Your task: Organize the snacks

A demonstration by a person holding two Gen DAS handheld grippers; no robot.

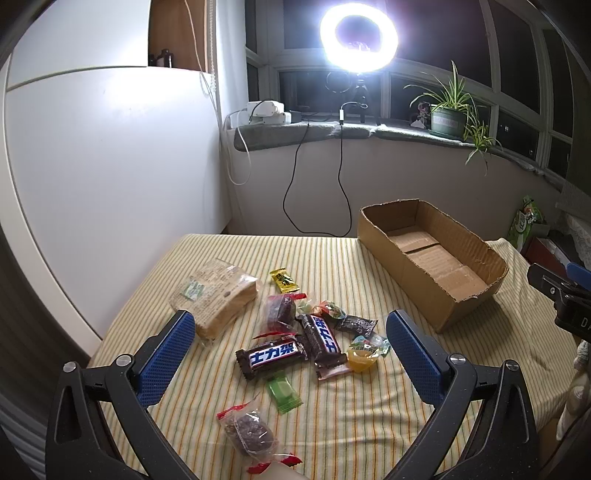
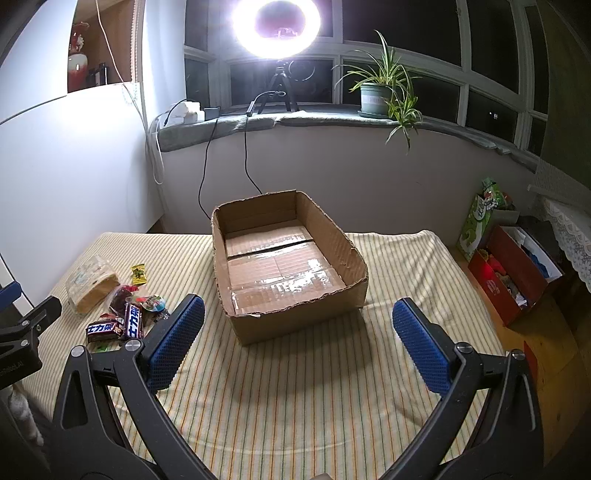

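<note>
A pile of snacks lies on the striped cloth: two Snickers bars (image 1: 275,355) (image 1: 324,341), a wrapped bread pack (image 1: 218,295), a green candy (image 1: 283,391), a yellow sachet (image 1: 283,280), an orange jelly cup (image 1: 364,356) and dark sweets in clear wrappers (image 1: 249,428). My left gripper (image 1: 291,354) is open, hovering over the pile. An open cardboard box (image 2: 284,258) stands empty to the right. My right gripper (image 2: 299,343) is open and empty in front of the box. The snacks also show in the right wrist view (image 2: 122,314).
The cloth-covered table (image 2: 295,406) ends at a white wall on the left. A windowsill behind holds a ring light (image 2: 280,29), cables and a potted plant (image 2: 380,92). A red box of items (image 2: 513,273) sits on the floor at right.
</note>
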